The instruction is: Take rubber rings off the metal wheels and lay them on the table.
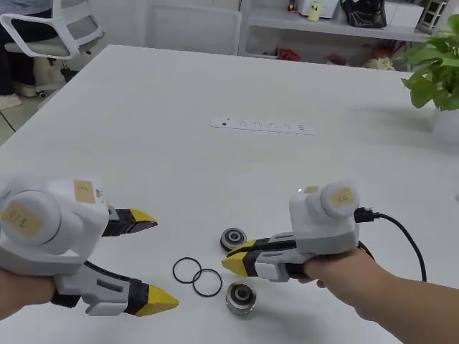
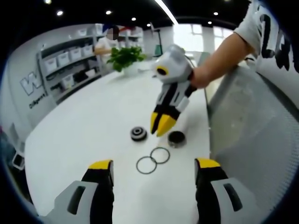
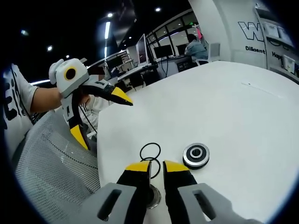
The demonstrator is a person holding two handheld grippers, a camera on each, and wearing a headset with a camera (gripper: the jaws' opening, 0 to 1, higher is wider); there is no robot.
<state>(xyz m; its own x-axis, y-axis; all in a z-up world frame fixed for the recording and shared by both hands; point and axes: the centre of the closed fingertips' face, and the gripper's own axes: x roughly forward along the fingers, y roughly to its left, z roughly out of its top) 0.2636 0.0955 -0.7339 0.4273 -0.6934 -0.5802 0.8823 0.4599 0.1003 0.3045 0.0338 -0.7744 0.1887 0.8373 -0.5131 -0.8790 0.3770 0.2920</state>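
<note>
1. The left gripper (image 1: 154, 259) hangs above the near-left part of the desk (image 1: 215, 172). Its jaws are spread wide and hold nothing.
2. The right gripper (image 1: 231, 261) comes in from the right with its jaws pressed nearly together, a thin gap showing between the tips in its own view. It pinches nothing, and its tips sit between the two wheels.
3. Two rubber rings (image 1: 197, 276) lie flat on the desk, touching or slightly overlapping, just left of the right gripper's tips.
4. The far wheel (image 1: 233, 238) rests flat just behind those tips. The near wheel (image 1: 241, 298) sits in front of them, close to the rings.
5. With two loose rings and two wheels, the stripping step looks finished or almost so. The far wheel shows a dark band, and I cannot tell whether that is another ring.
6. If a ring remains, the next move calls for one gripper to steady that wheel while the other opens, hooks the ring's edge and peels it off. The wheel is small and could slide away.
</note>
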